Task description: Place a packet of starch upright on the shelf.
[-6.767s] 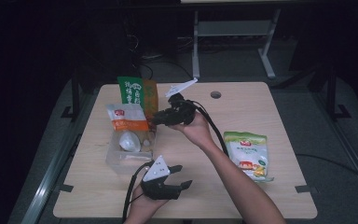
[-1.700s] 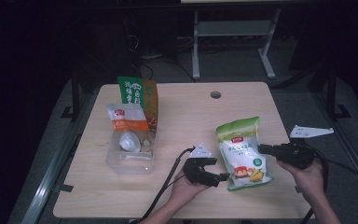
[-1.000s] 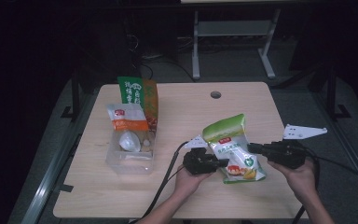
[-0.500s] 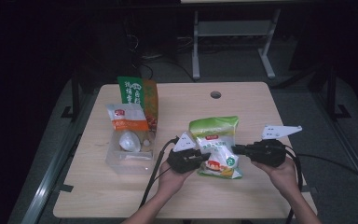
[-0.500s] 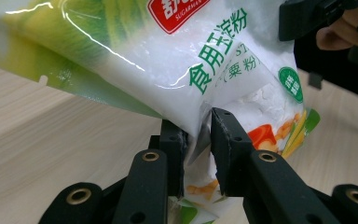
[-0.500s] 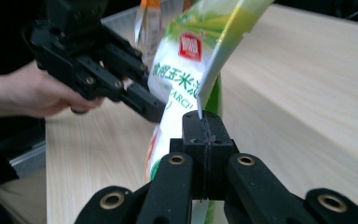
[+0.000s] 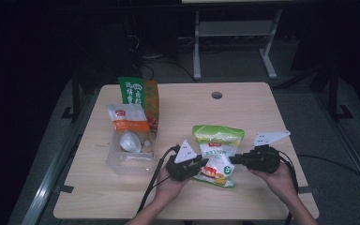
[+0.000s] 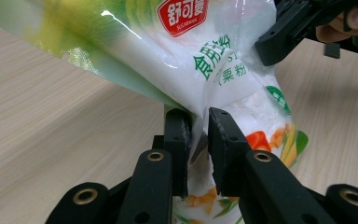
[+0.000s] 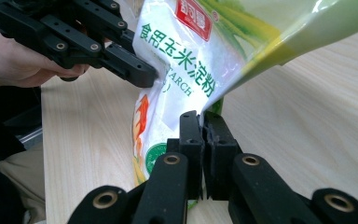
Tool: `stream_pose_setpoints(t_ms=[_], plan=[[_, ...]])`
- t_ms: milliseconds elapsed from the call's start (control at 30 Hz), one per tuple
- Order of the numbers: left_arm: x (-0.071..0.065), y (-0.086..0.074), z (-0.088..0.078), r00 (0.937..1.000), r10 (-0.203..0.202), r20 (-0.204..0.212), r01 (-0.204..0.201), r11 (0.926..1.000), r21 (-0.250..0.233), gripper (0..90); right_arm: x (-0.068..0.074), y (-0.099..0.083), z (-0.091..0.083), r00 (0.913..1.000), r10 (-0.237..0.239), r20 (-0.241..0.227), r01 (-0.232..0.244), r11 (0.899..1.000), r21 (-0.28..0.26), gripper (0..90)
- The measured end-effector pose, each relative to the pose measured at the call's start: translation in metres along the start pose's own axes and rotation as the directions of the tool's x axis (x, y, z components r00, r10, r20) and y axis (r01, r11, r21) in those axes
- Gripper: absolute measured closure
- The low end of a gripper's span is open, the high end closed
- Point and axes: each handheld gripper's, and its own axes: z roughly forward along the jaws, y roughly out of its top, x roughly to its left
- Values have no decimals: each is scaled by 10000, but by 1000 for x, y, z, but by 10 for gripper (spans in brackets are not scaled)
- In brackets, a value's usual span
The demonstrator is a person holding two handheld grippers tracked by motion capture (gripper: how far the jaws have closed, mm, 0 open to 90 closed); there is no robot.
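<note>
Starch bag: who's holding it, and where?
Both. The left gripper pinches the starch bag at its left side edge; its jaws have just been closing. The right gripper is clamped on the opposite edge.

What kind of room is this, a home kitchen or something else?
Probably a lab or studio, not a kitchen: a plain wooden table stands alone in a dark room, cables run across the grey floor, and a metal stand sits behind.

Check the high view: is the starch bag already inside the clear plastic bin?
No. The starch bag hangs between both grippers, well right of the clear bin.
</note>
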Motion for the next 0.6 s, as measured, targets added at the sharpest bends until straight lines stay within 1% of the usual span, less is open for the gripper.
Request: stream_pose_setpoints(t_ms=[33,67,100,167,200,300,367,433,500,533,600], plan=[[-1,0,0,10000,66,-22,-66,10000,7,782,-1,0,0,10000,43,-53,-43,10000,21,859],[-1,0,0,9998,223,-10,-223,9998,-17,784,-2,0,0,9999,64,-79,-64,10000,14,852],[-2,0,-1,9998,181,12,-181,9998,-41,785,-2,0,0,9999,95,-113,-95,10000,-14,838],[-5,0,-1,9995,318,23,-318,9995,-34,789,-5,0,1,9992,285,-292,-285,9996,-20,807],[-5,0,-1,9993,380,34,-380,9993,-48,791,-6,1,2,9989,272,-374,-273,9996,-13,788],[-5,0,-2,9995,305,103,-305,9995,-71,791,-10,3,7,9966,455,-683,-452,9990,66,700],[-6,-1,-2,9994,298,152,-297,9995,-78,791,-11,5,10,9952,484,-854,-474,9988,140,679],[-5,-1,-3,9994,302,191,-300,9995,-63,791,-11,8,14,9933,528,-1031,-511,9985,187,685],[-5,-1,-3,9993,319,177,-319,9995,-33,791,-9,11,16,9942,403,-998,-380,9990,247,730],[-4,-1,-4,9994,264,229,-263,9996,-41,790,-8,12,16,9948,303,-972,-281,9993,241,754],[-3,-3,-5,9994,155,298,-154,9999,-53,787,-8,13,16,9940,343,-1041,-316,9991,270,814]])
